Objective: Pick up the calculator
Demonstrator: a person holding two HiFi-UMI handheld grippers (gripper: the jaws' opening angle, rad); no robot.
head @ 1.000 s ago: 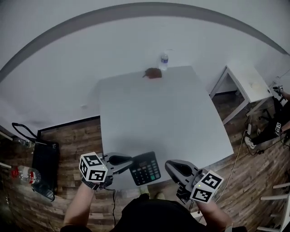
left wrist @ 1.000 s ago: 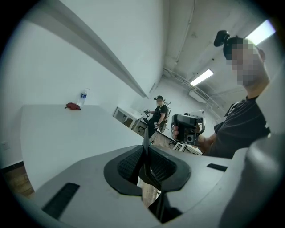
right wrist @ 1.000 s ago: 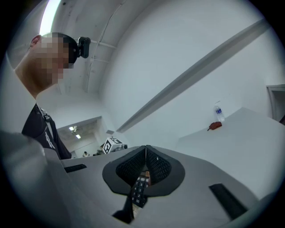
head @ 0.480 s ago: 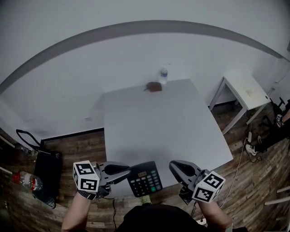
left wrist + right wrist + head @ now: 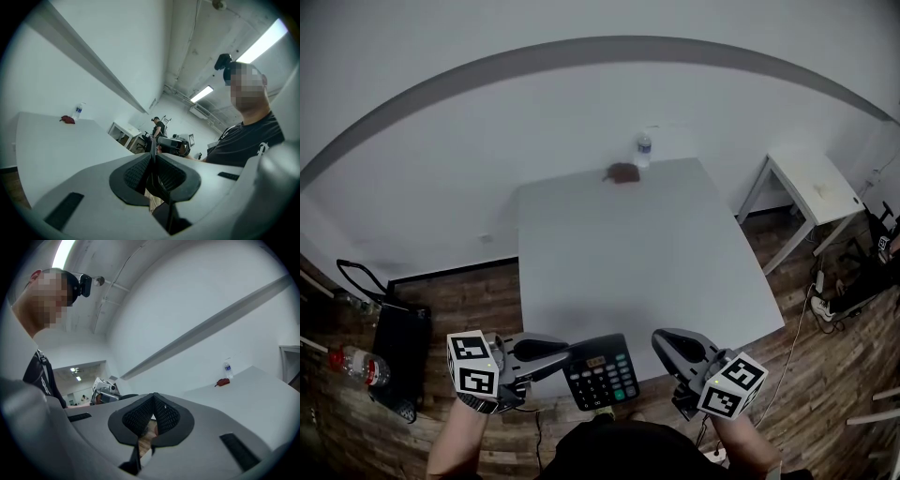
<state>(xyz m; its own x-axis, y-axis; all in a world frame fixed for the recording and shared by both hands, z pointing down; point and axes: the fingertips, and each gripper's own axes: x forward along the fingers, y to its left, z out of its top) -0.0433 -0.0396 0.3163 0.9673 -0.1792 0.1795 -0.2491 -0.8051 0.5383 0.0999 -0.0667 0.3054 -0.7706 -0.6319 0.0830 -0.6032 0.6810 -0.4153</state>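
Observation:
The black calculator [image 5: 600,372] with its green and grey keys hangs over the near edge of the white table [image 5: 637,244]. My left gripper [image 5: 567,354] is shut on its left edge. In the left gripper view the calculator [image 5: 161,190] shows edge-on as a thin dark slab pinched between the ribbed pads [image 5: 136,171]. My right gripper [image 5: 666,342] hovers to the calculator's right, apart from it. Its jaws meet in the right gripper view [image 5: 153,416] with nothing between them.
A water bottle [image 5: 643,150] and a small red-brown object [image 5: 624,173] stand at the table's far edge. A small white side table [image 5: 811,183] is at the right. A black bag [image 5: 394,347] and a bottle [image 5: 356,366] lie on the wooden floor at the left.
My left gripper has risen with the calculator, which now sits a little nearer to me at the table's front edge. The right gripper has kept still.

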